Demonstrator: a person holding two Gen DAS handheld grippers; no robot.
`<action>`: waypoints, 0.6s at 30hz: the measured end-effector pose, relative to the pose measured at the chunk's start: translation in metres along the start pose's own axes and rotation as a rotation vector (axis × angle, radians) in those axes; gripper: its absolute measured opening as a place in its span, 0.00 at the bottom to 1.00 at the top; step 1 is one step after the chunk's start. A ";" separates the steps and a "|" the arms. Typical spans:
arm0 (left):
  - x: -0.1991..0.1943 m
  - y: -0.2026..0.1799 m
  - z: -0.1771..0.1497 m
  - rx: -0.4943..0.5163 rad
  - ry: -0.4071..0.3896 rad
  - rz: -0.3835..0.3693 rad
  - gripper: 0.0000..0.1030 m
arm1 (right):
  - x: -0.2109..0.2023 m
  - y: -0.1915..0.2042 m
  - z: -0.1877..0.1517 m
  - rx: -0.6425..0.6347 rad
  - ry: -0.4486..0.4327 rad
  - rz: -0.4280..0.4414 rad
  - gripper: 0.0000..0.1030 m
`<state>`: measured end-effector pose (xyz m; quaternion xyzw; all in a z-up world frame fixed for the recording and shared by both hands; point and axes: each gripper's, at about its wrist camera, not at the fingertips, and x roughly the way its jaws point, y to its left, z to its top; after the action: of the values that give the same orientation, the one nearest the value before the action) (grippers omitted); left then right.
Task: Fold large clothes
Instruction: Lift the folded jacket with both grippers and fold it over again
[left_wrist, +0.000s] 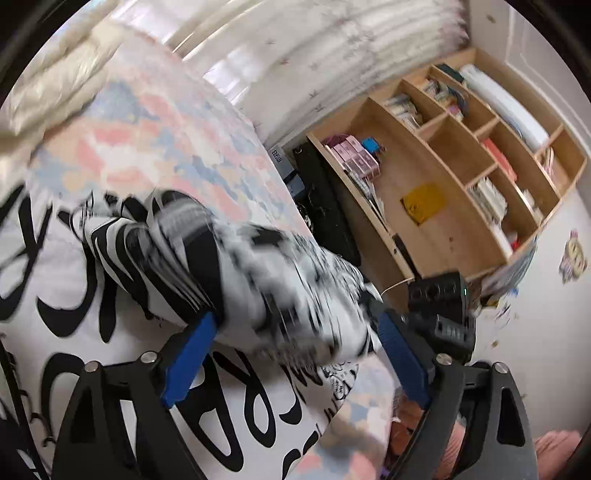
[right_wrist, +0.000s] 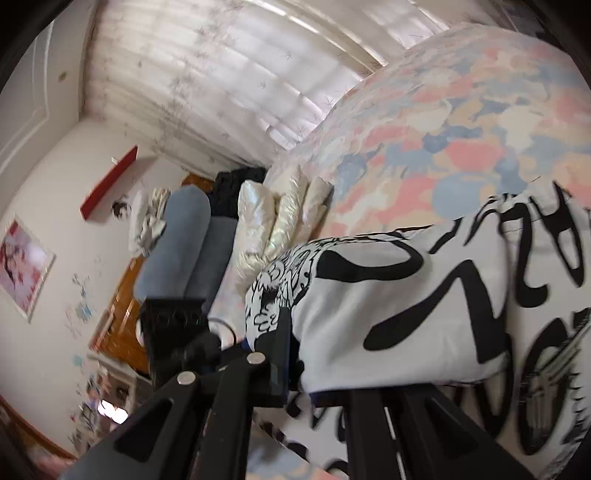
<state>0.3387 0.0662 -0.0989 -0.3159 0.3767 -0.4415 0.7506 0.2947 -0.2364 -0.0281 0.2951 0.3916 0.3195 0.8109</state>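
A large white garment with bold black print (left_wrist: 55, 280) lies spread on the bed. In the left wrist view a bunched, blurred part of it (left_wrist: 240, 266) lies between the blue pads (left_wrist: 188, 354) of my left gripper (left_wrist: 297, 317), whose jaws stand wide and do not press on the cloth. In the right wrist view my right gripper (right_wrist: 295, 332) is shut on a folded edge of the same garment (right_wrist: 406, 295). The cloth drapes over one finger and hides its tip.
The bed has a pastel patchwork cover (left_wrist: 155, 122) (right_wrist: 461, 129). A cream quilt (right_wrist: 266, 225) and blue-grey pillows (right_wrist: 177, 240) lie at its head. A wooden bookshelf (left_wrist: 461, 166) stands beside the bed, with dark items (left_wrist: 325, 206) on the floor between. Curtains (left_wrist: 295, 44) hang behind.
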 end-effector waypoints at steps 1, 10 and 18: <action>0.004 0.008 -0.002 -0.026 0.000 -0.005 0.88 | -0.002 -0.001 -0.001 -0.010 0.014 -0.004 0.06; 0.020 0.052 -0.016 -0.169 -0.067 0.089 0.07 | 0.018 -0.027 -0.052 0.040 0.129 0.020 0.10; 0.000 0.030 -0.014 -0.066 -0.032 0.198 0.04 | 0.010 -0.058 -0.059 0.198 0.104 -0.038 0.70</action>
<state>0.3393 0.0766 -0.1305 -0.3085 0.4082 -0.3472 0.7859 0.2673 -0.2518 -0.1054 0.3492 0.4682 0.2785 0.7624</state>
